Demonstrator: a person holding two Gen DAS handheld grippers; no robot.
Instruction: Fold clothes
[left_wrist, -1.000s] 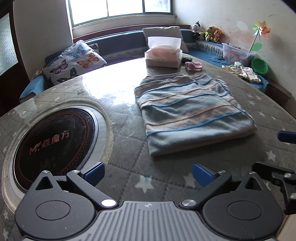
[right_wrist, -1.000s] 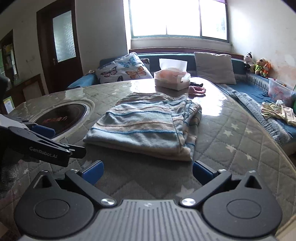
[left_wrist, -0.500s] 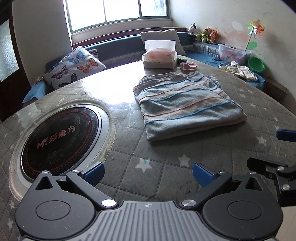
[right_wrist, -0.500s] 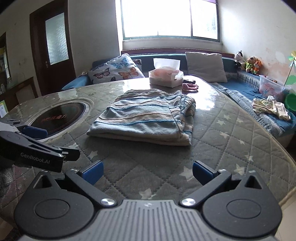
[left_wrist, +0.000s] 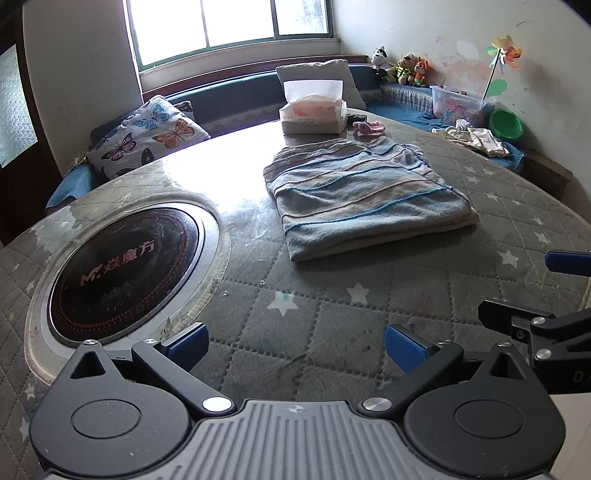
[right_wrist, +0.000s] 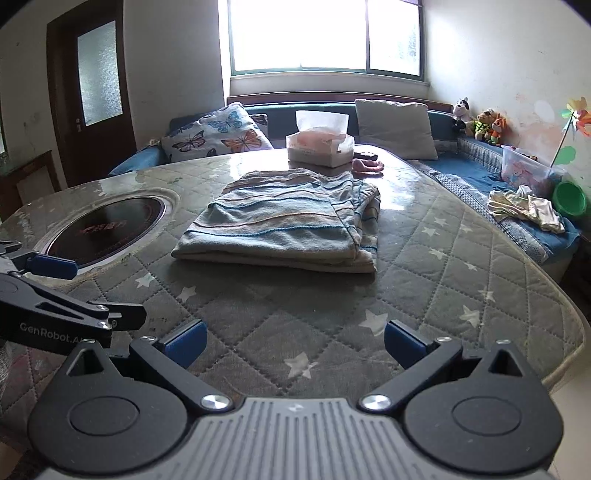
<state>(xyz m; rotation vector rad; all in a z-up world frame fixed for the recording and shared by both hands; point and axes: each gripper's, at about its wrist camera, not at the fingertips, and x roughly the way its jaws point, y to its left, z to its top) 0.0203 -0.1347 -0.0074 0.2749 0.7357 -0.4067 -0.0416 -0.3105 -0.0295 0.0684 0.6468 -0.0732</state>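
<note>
A striped blue and beige garment (left_wrist: 364, 199) lies folded into a flat rectangle on the round quilted table (left_wrist: 332, 325); the right wrist view shows the same garment (right_wrist: 284, 225) from the other side. My left gripper (left_wrist: 295, 343) is open and empty, hovering over the near table edge well short of the garment. My right gripper (right_wrist: 293, 341) is open and empty too, likewise back from the garment. Each gripper shows at the edge of the other's view.
A round black cooktop (left_wrist: 122, 273) is set into the table at the left. A tissue box (left_wrist: 314, 114) and a small pink item (left_wrist: 369, 127) sit beyond the garment. A bench with cushions, loose clothes (right_wrist: 524, 208) and a green bowl (right_wrist: 570, 199) rings the table.
Both grippers have drawn back from the folded garment toward the near table edge, so it looks smaller and farther away. Both stay open.
</note>
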